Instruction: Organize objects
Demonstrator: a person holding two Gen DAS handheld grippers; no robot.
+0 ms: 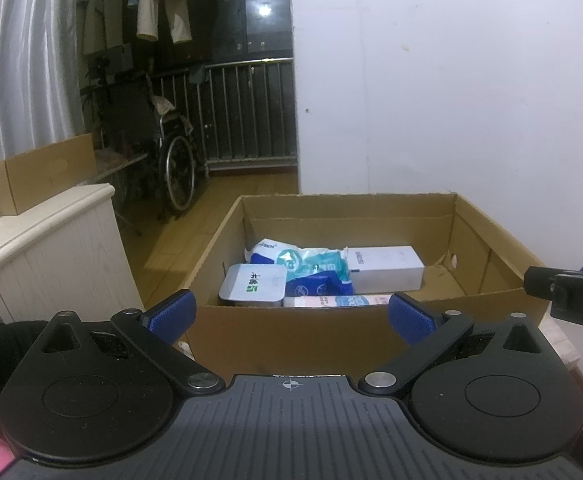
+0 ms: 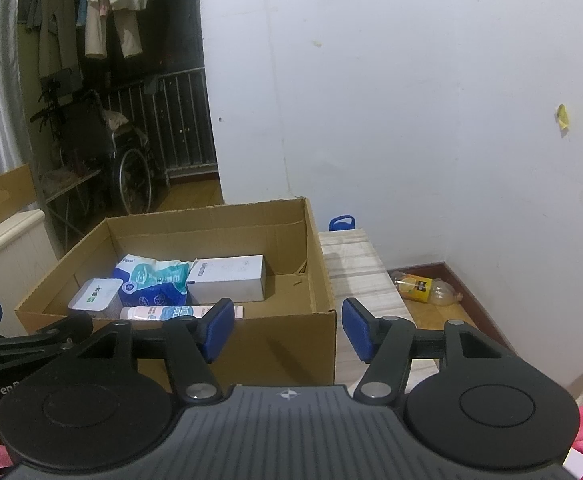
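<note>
Currently both grippers — left gripper (image 1: 289, 316) and right gripper (image 2: 287, 330) — are held open and empty before the cardboard box (image 2: 323, 264); its near wall could be clipped on reaching in.

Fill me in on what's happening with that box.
A person holds two grippers over an open cardboard box. Both the left gripper and the right gripper are open and hold nothing. Inside the box lie a white carton, a blue-and-teal packet, a small white tub and a pink-and-white tube.
</note>
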